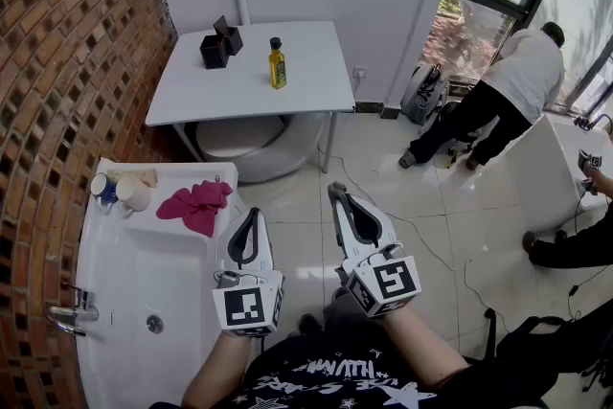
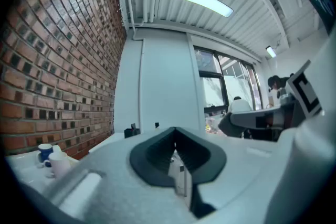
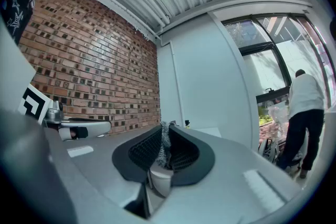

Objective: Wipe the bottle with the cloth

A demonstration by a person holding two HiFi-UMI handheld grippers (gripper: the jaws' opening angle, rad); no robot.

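Note:
A small yellow bottle (image 1: 277, 64) with a black cap stands upright on the white table (image 1: 306, 86) across the room. It shows tiny and far off in the right gripper view (image 3: 186, 123). A crumpled pink cloth (image 1: 196, 204) lies on the white sink counter (image 1: 134, 254), just left of and beyond my left gripper (image 1: 254, 212). That gripper is shut and holds nothing, its jaws meeting in its own view (image 2: 175, 131). My right gripper (image 1: 335, 191) hangs over the tiled floor, also shut and empty (image 3: 164, 126). Both are well short of the bottle.
A black box (image 1: 218, 45) sits on the table left of the bottle. Cups (image 1: 124, 192) stand at the counter's back, a faucet (image 1: 72, 313) at its left. A brick wall runs along the left. A person (image 1: 508, 86) bends over at the right; cables (image 1: 431, 244) lie on the floor.

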